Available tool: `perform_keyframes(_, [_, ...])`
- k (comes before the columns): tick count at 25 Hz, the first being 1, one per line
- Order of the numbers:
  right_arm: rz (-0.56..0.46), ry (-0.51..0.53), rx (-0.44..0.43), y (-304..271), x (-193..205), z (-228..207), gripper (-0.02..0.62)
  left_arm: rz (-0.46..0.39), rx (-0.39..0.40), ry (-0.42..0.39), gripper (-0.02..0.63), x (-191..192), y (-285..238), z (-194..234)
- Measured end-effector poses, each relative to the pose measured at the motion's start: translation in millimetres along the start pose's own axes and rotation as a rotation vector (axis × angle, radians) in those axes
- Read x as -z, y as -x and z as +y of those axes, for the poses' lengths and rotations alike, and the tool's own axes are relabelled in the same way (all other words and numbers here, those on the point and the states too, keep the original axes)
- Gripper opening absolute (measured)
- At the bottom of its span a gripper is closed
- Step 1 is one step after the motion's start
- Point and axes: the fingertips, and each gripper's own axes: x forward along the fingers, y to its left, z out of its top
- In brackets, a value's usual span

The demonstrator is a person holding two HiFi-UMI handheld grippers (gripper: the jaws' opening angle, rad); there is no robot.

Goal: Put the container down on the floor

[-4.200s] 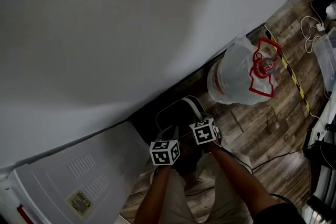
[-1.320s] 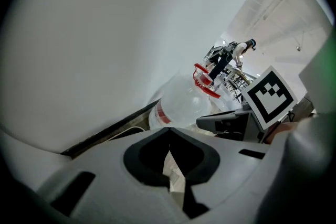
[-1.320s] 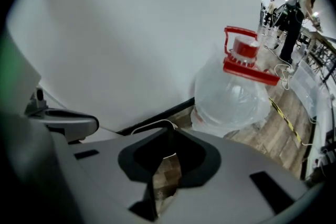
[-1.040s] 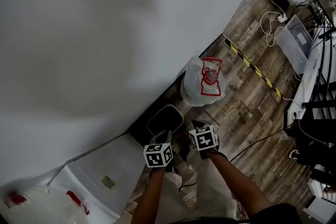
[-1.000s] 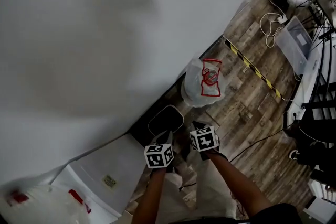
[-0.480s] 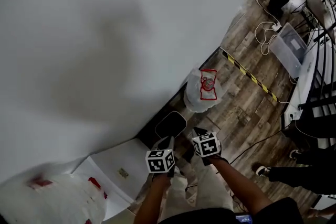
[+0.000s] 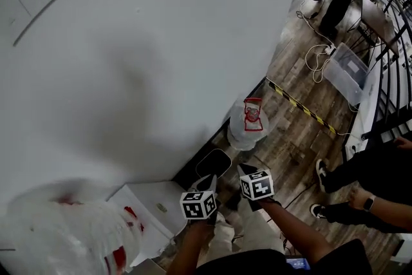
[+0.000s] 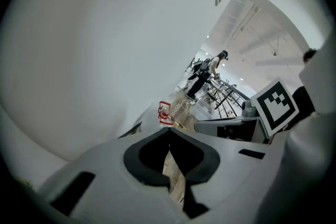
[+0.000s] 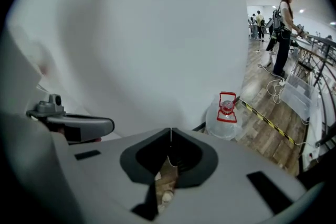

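Observation:
The container, a clear water jug point(image 7: 248, 122) with a red handle, stands on the wood floor against the white wall. It also shows small in the left gripper view as the jug point(image 8: 165, 113) and in the right gripper view as the jug point(image 9: 224, 115). My left gripper point(image 7: 207, 182) and right gripper point(image 7: 244, 169) hang side by side well short of it, over a dark rounded pad point(image 7: 214, 163). Both are shut with nothing held: the left gripper point(image 8: 169, 130) and right gripper point(image 9: 170, 131) each show jaws meeting at the tips.
A white box point(image 7: 154, 203) lies at the wall's foot, and a blurred translucent thing with red marks point(image 7: 71, 235) fills the lower left. Yellow-black tape point(image 7: 302, 109), cables point(image 7: 315, 55) and a clear bin point(image 7: 347, 71) lie beyond. A person's legs point(image 7: 360, 183) stand at the right.
The head view has pulled back, so the jug looks smaller and farther. A blurred translucent thing came in at lower left and legs at right. Both grippers stayed shut, side by side.

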Motion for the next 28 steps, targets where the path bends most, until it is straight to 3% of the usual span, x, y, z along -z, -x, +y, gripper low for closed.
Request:
perform_keyframes(6, [-0.088,0.035,-0.012,42.9,-17.4,37.7,0.032,-0.042,0.013,-0.057,0.017,-12.8,47.8,-22.1])
perform_keyframes(12, [-0.195,0.066,-0.015,87.2,-43.6,73.4,0.032,-0.141,0.025,-0.143,0.017,-39.5,103.9,-41.4])
perform_keyframes(22, [-0.439,0.014,0.036,183.0,-103.1,80.2,0.034,-0.296,0.077,-0.262,0.017,-75.2,180.3,-81.7])
perform_keyframes(28, [-0.500,0.077,0.019,230.2,-103.5,100.0,0.034,-0.359,0.121,-0.293,0.017,-81.0,207.5,-114.5])
